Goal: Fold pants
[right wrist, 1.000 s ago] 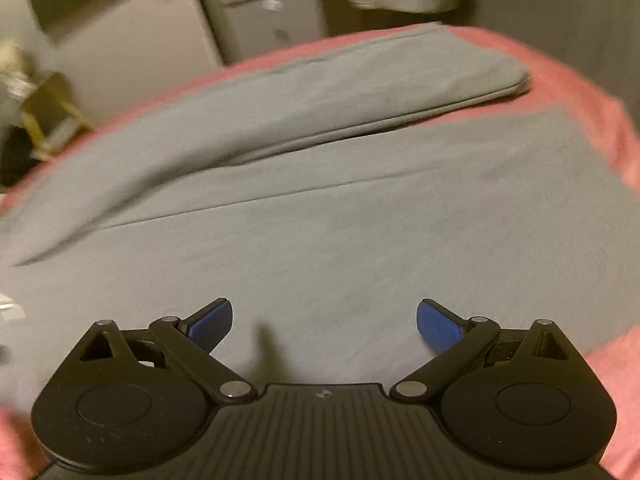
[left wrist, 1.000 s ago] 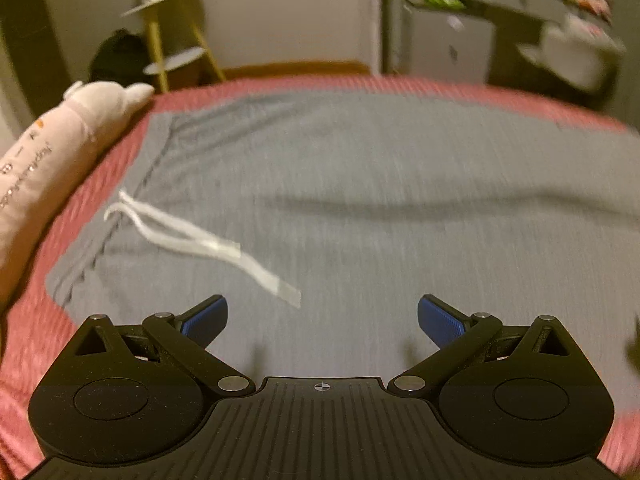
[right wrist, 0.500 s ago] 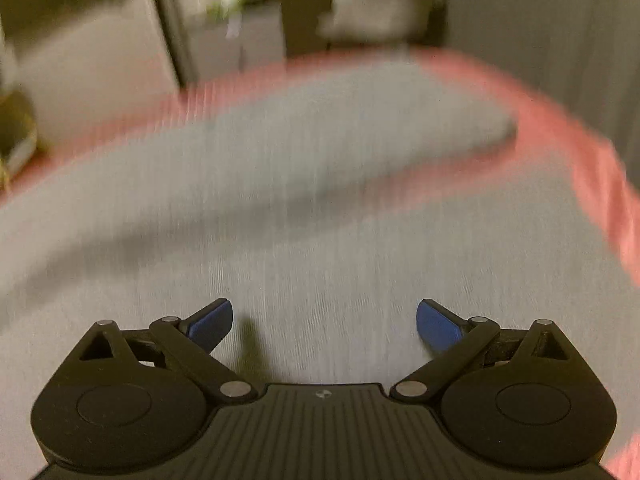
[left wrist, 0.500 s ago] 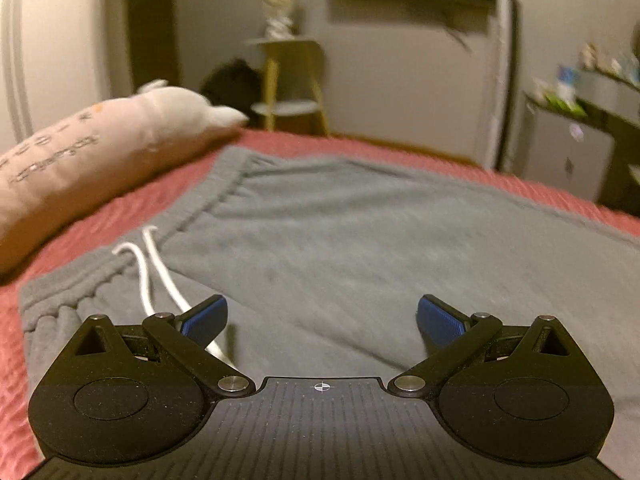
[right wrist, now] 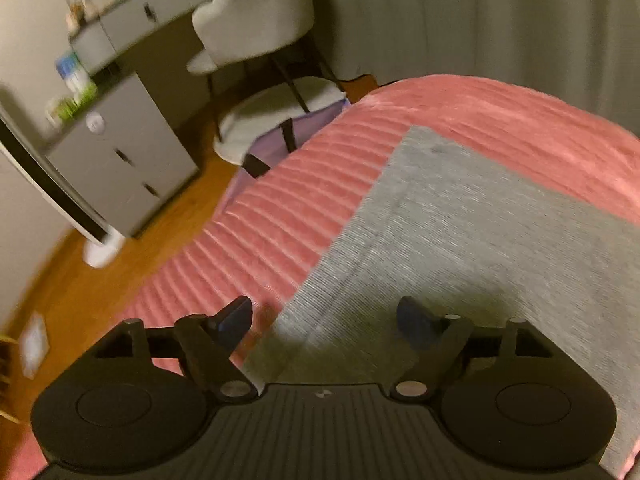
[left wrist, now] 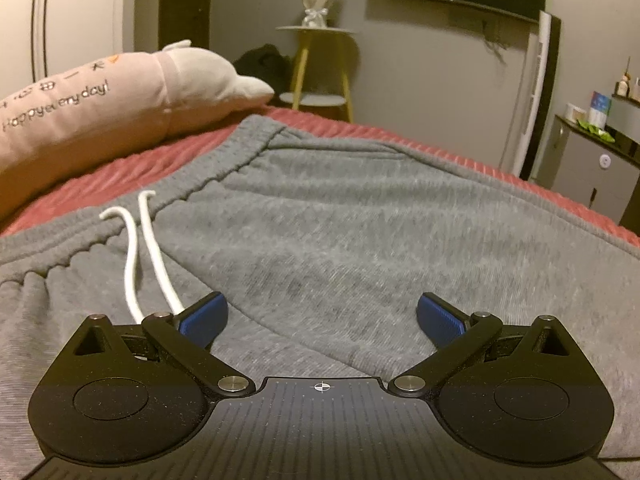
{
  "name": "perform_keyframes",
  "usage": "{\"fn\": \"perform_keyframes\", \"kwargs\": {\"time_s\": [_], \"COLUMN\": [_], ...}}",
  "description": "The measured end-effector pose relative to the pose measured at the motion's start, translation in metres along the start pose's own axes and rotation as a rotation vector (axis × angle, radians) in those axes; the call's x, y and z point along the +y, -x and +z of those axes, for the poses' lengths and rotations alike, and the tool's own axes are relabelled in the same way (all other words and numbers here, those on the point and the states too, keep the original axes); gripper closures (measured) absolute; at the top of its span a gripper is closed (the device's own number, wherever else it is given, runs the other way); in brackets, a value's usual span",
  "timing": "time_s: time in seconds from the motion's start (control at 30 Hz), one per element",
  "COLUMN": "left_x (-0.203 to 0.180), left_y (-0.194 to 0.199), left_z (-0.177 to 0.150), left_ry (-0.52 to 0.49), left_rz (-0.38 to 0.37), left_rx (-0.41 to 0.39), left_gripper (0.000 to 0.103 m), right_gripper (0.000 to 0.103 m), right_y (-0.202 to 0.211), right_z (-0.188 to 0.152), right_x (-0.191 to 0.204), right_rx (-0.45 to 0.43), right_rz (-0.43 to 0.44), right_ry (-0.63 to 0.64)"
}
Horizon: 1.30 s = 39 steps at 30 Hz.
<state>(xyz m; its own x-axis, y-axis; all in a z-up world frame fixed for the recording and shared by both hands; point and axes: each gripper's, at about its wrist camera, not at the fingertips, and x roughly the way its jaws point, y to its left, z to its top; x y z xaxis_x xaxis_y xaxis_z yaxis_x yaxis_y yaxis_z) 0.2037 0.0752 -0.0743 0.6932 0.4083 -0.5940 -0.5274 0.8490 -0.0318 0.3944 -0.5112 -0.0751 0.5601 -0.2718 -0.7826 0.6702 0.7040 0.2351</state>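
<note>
**A:** Low in the left wrist view, the left gripper point(left wrist: 322, 314) hangs just over the pants point(left wrist: 360, 240), fingers spread wide and holding nothing. Why there?

**B:** My guess is it's lining up on the waist end. The waistband point(left wrist: 192, 184) runs across the upper left of that frame, and the drawstring point(left wrist: 132, 264) trails down toward the left finger point(left wrist: 204, 314), so a pinch there might catch the cord too.

**A:** And the right gripper point(right wrist: 324, 318)?

**B:** Also released, empty. It sits at the bottom of its frame, astride the leg's long edge: left finger over the pink bed point(right wrist: 288, 208), right finger over grey cloth. Likely it's hunting that edge to lift. The view is blurred, so contact is unclear.

**A:** Room to move?

**B:** Bare bed lies left of the leg and beyond its hem point(right wrist: 520, 176) at upper right. The bed's own edge drops to the floor at frame left. A pillow point(left wrist: 100, 112) crowds the waistband side, upper left.
</note>
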Motion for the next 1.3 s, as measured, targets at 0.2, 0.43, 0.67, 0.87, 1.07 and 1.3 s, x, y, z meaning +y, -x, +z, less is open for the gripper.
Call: {"fn": "perform_keyframes", "kwargs": {"time_s": [0.2,0.43,0.67,0.87,1.07,1.3], "left_x": [0.007,0.028,0.041,0.039,0.022,0.013], "left_y": [-0.004,0.008,0.034,-0.024,-0.096,-0.136], "left_z": [0.002,0.015,0.052,0.098,0.113,0.126], "left_ry": [0.033,0.123,0.132,0.29,0.304,0.328], "left_rz": [-0.03,-0.12,-0.341,-0.511,-0.441,-0.439], "left_rx": [0.02,-0.013,-0.073,0.216,0.418,0.508], "left_gripper": [0.0,0.0,0.014,0.024,0.042,0.086], "right_gripper": [0.096,0.097,0.097,0.095,0.069,0.068], "right_y": [-0.001,0.113,0.202,0.158,0.145,0.143], "right_z": [-0.004,-0.028,-0.144,-0.189,-0.178,-0.171], "right_x": [0.01,-0.073,-0.226,-0.287,-0.29,-0.304], "right_rx": [-0.055,-0.197,-0.279,-0.087,-0.071,-0.062], "right_rz": [-0.121,0.143,0.249,0.29,0.354,0.401], "right_ry": [0.11,0.041,-0.039,-0.193,-0.317,-0.457]}}
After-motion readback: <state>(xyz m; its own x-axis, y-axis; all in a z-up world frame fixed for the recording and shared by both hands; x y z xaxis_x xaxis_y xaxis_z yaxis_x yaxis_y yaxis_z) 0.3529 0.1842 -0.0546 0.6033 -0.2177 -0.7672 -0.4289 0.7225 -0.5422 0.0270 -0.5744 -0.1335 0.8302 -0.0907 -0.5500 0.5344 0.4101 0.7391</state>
